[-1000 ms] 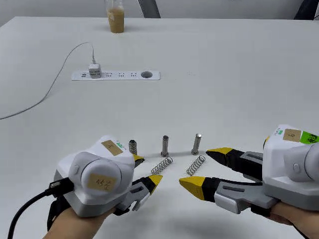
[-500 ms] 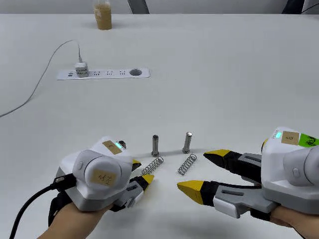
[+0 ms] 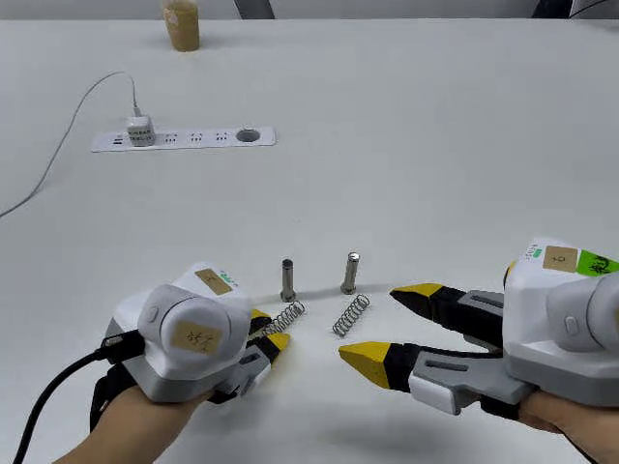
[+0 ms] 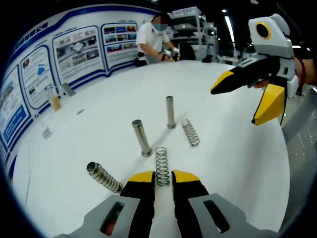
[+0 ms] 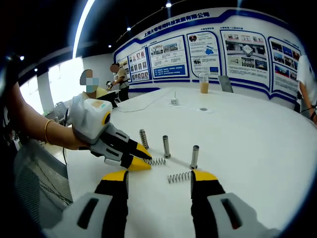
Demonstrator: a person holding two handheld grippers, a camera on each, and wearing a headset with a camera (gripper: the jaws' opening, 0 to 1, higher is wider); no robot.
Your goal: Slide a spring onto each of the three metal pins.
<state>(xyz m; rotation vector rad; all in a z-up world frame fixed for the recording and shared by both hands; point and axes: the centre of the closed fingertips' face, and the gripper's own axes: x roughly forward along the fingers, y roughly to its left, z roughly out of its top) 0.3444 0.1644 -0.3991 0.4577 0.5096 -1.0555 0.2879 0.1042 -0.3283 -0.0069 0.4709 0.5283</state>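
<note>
Progress is judged one-third: one sleeved pin (image 4: 103, 176) is done, while the middle pin (image 4: 141, 138) and far pin (image 4: 170, 111) are left bare. A loose spring (image 4: 162, 163) is pinched by the left gripper (image 4: 162, 179). The right gripper (image 3: 368, 322) is held spread, with the other spring (image 3: 351, 314) lying on the table just beside it.

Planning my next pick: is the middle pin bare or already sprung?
Bare. The middle pin stands upright, shaft smooth; a spring lies beside it.
</note>
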